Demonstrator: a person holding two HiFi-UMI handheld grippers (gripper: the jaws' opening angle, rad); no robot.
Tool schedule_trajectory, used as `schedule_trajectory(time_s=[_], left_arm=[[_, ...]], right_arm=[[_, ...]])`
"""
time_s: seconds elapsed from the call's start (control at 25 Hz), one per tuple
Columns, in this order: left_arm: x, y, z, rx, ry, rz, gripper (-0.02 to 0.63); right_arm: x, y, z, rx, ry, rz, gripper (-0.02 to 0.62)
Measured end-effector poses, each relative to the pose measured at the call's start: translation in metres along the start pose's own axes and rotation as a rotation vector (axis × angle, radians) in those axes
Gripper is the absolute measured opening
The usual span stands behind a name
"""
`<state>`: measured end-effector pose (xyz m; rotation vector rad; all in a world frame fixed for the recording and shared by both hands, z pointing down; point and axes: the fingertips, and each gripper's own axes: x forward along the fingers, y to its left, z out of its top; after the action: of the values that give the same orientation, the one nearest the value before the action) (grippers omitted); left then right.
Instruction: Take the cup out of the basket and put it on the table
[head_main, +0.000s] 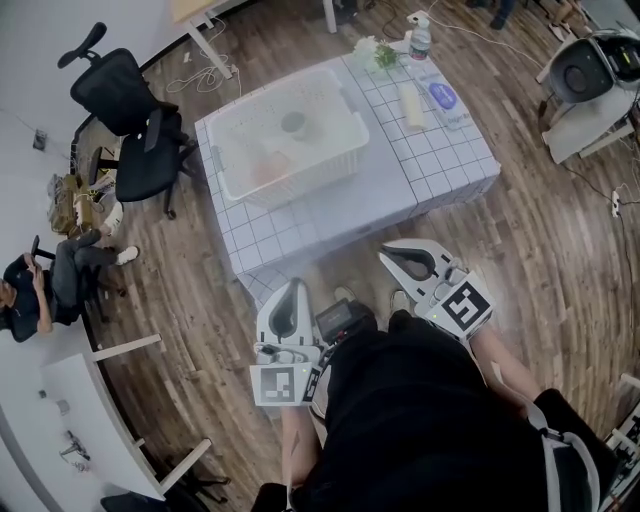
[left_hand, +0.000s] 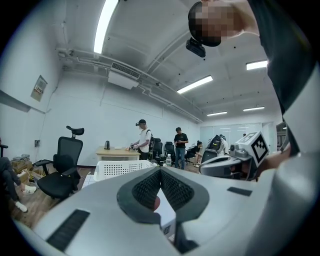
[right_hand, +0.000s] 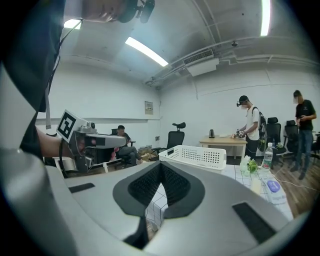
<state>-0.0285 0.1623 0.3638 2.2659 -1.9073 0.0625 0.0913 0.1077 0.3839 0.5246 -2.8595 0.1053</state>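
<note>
I am holding both claws on the near side of the white perforated plastic basket (head_main: 340, 95), well apart from it and just short of the white grid-patterned desk (head_main: 300, 235) carrying it. The left claw (head_main: 296, 287) is showing its jaws pressed together on nothing, and the right claw (head_main: 388, 256) likewise. The small grey round cup (head_main: 293, 123) is sitting inside the basket, towards its far side.
</note>
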Motion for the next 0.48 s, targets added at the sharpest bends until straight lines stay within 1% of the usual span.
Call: schedule_trajectory(time_s=[0.08, 0.48], left_arm=[[0.003, 0.010, 0.001, -0.002, -0.004, -0.009, 0.009], [0.013, 0.047, 0.002, -0.006, -0.016, -0.066, 0.009]], right_arm=[[0.009, 0.001, 0.003, -0.013, 0.000, -0.009, 0.015], [0.047, 0.001, 0.017, -0.009, -0.001, -0.064, 0.015]])
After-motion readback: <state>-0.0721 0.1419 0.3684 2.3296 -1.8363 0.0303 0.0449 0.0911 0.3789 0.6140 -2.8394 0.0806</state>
